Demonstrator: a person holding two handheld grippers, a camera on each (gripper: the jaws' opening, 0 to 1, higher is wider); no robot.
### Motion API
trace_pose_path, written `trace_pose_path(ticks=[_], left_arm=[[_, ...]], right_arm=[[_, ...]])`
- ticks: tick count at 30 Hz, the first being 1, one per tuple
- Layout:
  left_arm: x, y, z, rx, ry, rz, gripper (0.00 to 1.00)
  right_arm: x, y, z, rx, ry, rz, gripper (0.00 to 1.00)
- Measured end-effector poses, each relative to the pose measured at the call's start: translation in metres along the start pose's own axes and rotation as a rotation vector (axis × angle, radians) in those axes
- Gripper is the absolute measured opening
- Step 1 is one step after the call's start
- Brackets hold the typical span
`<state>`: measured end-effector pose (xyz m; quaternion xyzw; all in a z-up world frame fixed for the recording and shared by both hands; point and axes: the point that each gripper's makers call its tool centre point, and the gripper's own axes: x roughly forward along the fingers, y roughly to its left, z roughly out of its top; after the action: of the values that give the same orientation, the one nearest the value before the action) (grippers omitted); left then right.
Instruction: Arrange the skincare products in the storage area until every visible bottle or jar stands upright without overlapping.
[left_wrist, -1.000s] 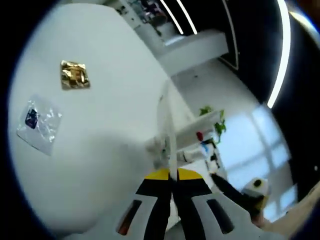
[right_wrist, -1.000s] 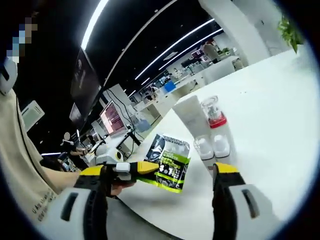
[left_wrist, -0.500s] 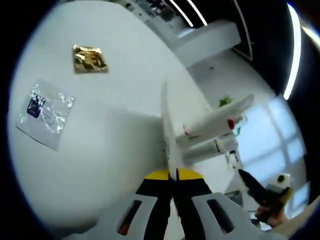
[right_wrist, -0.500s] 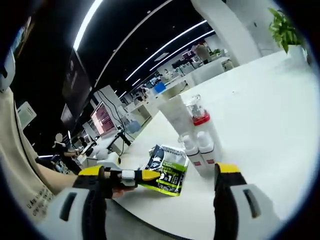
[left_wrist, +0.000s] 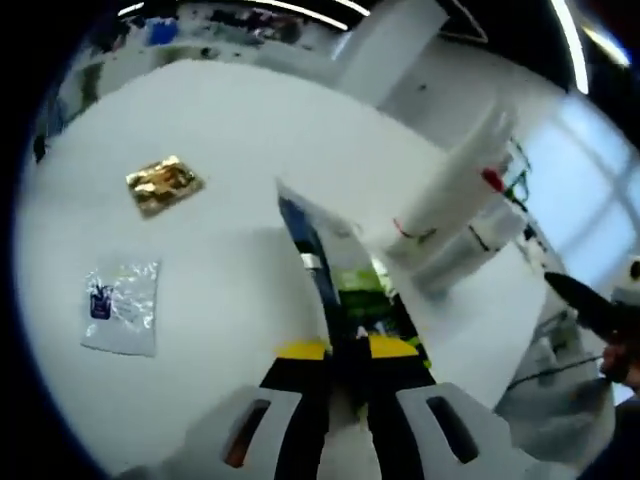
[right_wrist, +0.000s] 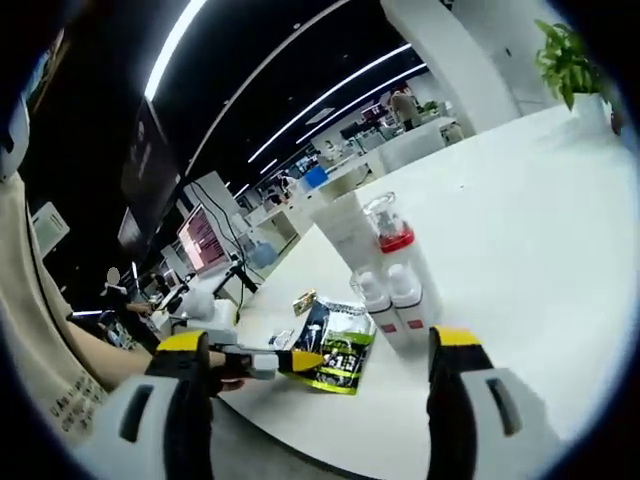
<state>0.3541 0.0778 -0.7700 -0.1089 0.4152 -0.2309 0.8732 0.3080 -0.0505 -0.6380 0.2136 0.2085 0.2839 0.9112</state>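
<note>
1. Bottles (right_wrist: 392, 290): two small white ones and a red-collared pump bottle (right_wrist: 383, 225) stand upright, close together beside a white tube (right_wrist: 345, 232) at 12 o'clock of the right gripper (right_wrist: 318, 352); that part looks done.
2. Left gripper (left_wrist: 346, 352) is clenched on a green-and-black sachet (left_wrist: 340, 285), low over the table (left_wrist: 230, 150).
3. Right gripper is spread wide, grasping nothing.
4. Gold packet (left_wrist: 163, 183) and clear packet (left_wrist: 120, 307) lie flat at 10 o'clock, probably still to place.

Bright ceiling light strips (right_wrist: 300, 105), glare on white table (left_wrist: 250, 130), motion blur, strong fisheye bending at edges
</note>
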Motion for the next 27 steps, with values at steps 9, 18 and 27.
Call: trace_pose_path(ticks=[9, 18, 27], left_arm=[[-0.007, 0.005, -0.001, 0.255, 0.051, 0.095, 0.25], [0.004, -0.006, 0.017, 0.607, 0.05, 0.042, 0.43], [0.028, -0.015, 0.007, 0.667, 0.139, -0.022, 0.58]], right_arm=[[-0.001, -0.001, 0.001, 0.003, -0.007, -0.002, 0.9], [-0.001, -0.001, 0.002, 0.007, -0.012, -0.002, 0.9], [-0.002, -0.002, 0.003, 0.01, -0.021, -0.005, 0.9]])
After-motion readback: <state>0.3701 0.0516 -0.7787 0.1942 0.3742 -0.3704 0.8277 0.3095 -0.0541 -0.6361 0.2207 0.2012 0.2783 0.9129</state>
